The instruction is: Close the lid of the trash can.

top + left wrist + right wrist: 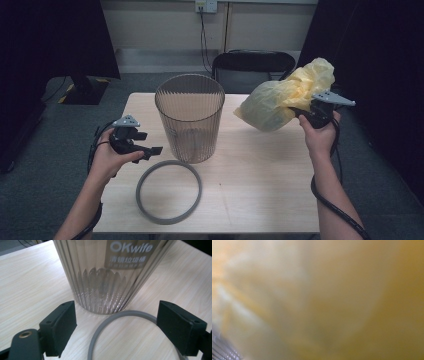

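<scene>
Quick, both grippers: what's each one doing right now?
Left gripper: open, holding nothing.
Right gripper: shut on the yellow bag, lifted off the table.

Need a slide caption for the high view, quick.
Right tongs lift a yellow bag beside the ribbed bin; left tongs open above grey ring.

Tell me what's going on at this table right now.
A person holds a gripper in each hand. The right gripper holds a yellow plastic bag up beside a ribbed translucent wastebasket standing on the table. The left gripper, jaws open, hovers by a grey ring lying in front of the basket.
</scene>
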{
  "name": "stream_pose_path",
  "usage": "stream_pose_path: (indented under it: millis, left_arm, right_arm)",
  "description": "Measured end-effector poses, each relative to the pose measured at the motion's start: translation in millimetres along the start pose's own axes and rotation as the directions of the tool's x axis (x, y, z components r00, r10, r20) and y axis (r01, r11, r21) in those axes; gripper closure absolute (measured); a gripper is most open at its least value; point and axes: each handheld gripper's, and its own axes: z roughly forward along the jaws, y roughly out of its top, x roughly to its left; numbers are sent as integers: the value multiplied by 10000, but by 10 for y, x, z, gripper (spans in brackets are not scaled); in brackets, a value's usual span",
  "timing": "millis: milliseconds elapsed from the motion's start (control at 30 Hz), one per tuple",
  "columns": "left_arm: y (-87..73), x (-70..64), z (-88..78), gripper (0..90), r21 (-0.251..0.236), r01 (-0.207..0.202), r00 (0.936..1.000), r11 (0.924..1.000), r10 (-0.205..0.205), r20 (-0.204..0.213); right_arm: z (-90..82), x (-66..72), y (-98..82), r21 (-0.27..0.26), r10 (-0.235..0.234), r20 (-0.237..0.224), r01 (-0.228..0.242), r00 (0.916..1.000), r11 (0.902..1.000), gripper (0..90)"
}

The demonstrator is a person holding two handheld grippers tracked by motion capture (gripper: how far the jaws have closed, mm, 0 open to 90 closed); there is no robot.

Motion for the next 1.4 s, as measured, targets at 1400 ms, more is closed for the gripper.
stream_pose_path:
  millis: [1400]
  left_arm:
    - [-616,65,365,162,512,776,9965,9957,-791,267]
  right_arm:
    - [117,62,-853,808,450,-825,-383,9956,9960,843]
